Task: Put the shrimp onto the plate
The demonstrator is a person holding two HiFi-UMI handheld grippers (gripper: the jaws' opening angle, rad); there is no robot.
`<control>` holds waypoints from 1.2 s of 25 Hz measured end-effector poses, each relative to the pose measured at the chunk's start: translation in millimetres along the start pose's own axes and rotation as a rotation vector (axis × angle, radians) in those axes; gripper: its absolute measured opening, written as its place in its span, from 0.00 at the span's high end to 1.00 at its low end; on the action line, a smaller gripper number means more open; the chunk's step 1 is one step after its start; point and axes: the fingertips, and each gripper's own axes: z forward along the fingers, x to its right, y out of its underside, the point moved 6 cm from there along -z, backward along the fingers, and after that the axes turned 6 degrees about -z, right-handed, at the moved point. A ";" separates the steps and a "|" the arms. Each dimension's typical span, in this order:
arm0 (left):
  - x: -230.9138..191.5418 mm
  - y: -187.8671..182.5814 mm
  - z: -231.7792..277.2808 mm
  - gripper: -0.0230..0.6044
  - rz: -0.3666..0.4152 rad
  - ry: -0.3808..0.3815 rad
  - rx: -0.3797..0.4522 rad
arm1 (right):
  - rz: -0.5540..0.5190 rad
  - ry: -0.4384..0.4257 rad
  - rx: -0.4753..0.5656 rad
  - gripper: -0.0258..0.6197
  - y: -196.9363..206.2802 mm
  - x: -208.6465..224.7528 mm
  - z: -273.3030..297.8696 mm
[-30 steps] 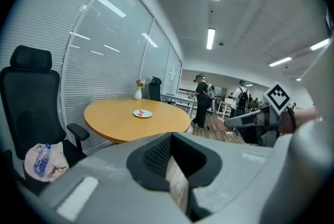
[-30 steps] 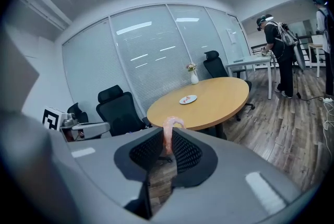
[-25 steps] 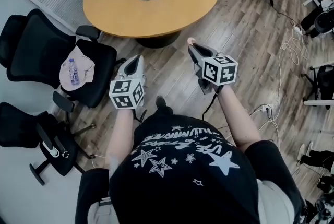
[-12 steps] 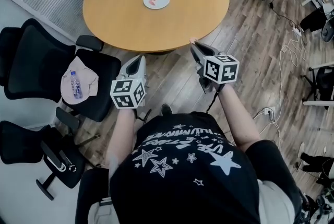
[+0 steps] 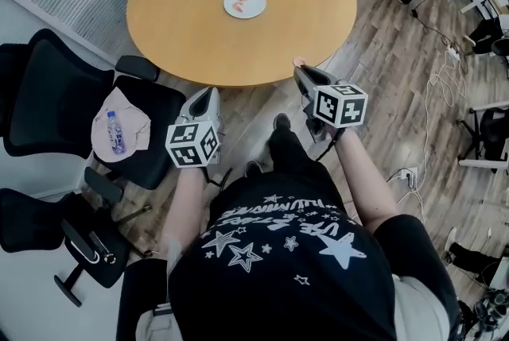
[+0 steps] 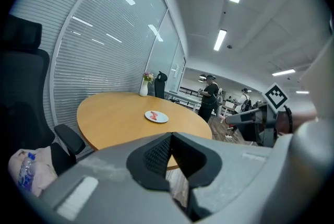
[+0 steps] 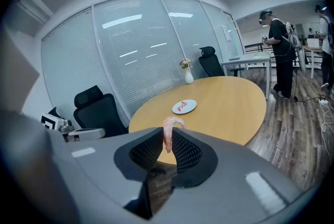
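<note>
A white plate [image 5: 244, 2] with red-pink shrimp pieces on it lies near the middle of the round wooden table [image 5: 183, 21]. It also shows in the left gripper view as the plate [image 6: 156, 116] and in the right gripper view as the plate [image 7: 184, 106]. My right gripper [image 5: 301, 71] is held over the floor by the table's near edge. It is shut on a pale pink shrimp [image 7: 169, 131], which sticks up between the pads. My left gripper [image 5: 210, 91] hangs to the left, short of the table, jaws shut with nothing in them [image 6: 171, 137].
Black office chairs [image 5: 56, 105] stand at the left, one bearing a cloth and a water bottle [image 5: 114, 131]. A small vase [image 7: 189, 77] stands at the table's far side. Cables [image 5: 433, 85] trail over the wood floor at the right. People stand at desks [image 6: 210, 93] beyond the table.
The table and plate have drifted down and right in the head view as the person steps closer. A foot now shows ahead of the body. Both grippers keep their hold and spacing.
</note>
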 end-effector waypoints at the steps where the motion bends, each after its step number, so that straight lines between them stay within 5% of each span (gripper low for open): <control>1: -1.9 -0.1 2.6 0.96 -0.001 -0.004 -0.002 | -0.001 -0.005 -0.006 0.87 -0.5 2.2 6.5; 30: -49.1 -66.6 142.6 0.96 -0.053 -0.170 -0.032 | -0.073 -0.220 -0.106 0.87 -109.8 83.2 208.9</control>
